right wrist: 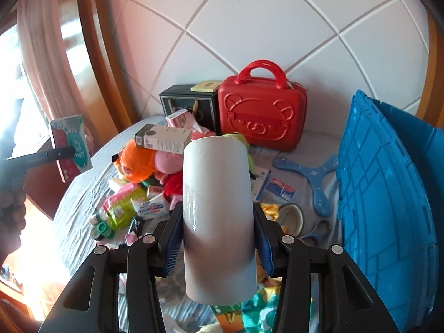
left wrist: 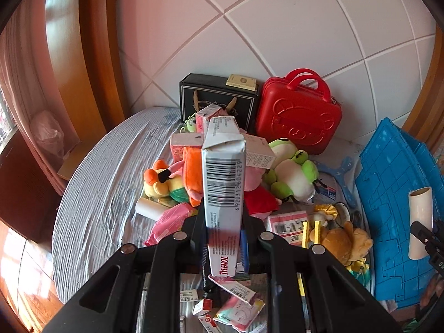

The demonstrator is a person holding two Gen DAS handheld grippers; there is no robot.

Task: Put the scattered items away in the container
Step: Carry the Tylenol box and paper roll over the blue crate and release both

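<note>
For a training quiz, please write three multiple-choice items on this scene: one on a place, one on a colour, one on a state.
1. Where does the beige card pack lie?
A. on the black box
B. on the red case
C. on the blue crate

2. What colour is the bear-face case?
A. blue
B. red
C. green

3. What does the right gripper hold?
A. nothing
B. a plush frog
C. a white tube

Answers: 1 A, it rests on the black box; 2 B, plainly red; 3 C, the pads press the white tube.

White tube (right wrist: 219, 222) between hand-held gripper (right wrist: 219, 238) pads
</note>
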